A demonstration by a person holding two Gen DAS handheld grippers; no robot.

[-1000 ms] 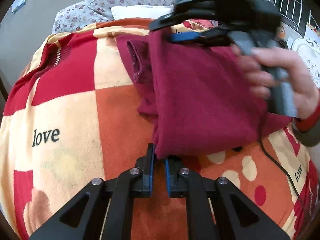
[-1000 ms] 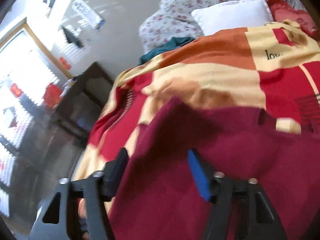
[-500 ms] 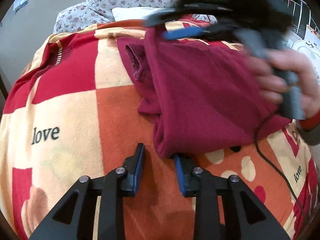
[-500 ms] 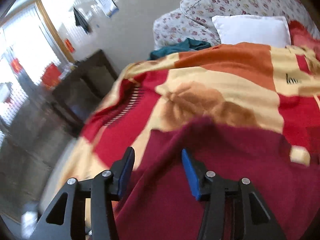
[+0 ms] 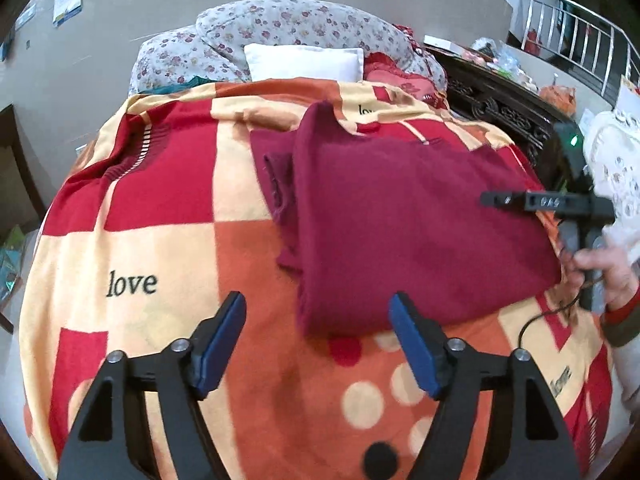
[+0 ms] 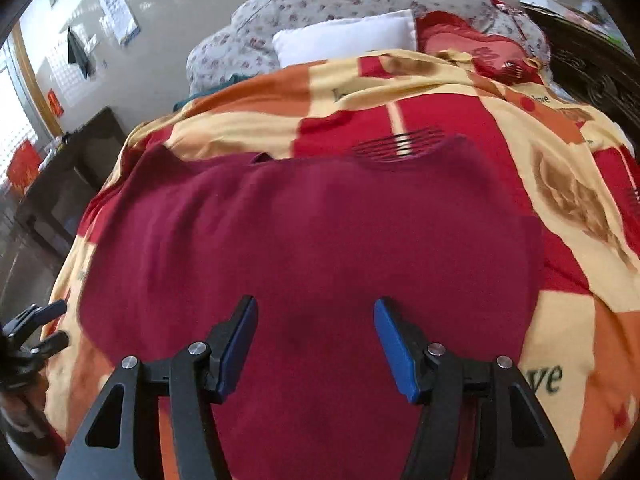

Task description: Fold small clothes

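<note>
Spread over the bed, a checked blanket (image 5: pixel 160 236) carries the maroon garment (image 5: pixel 400 232), folded once and lying flat. A second ago the left gripper (image 5: pixel 318 344) pinched its near corner; now its jaws are opening, nothing between them, that corner just ahead of the fingertips. The right gripper (image 6: pixel 314 340) has swung off the far edge and hovers over the cloth, jaws opening and empty. This fold looks set; another probably follows. Beyond lie a white pillow (image 5: pixel 304 62) and floral bedding (image 5: pixel 280 24); nothing blocks the way.
</note>
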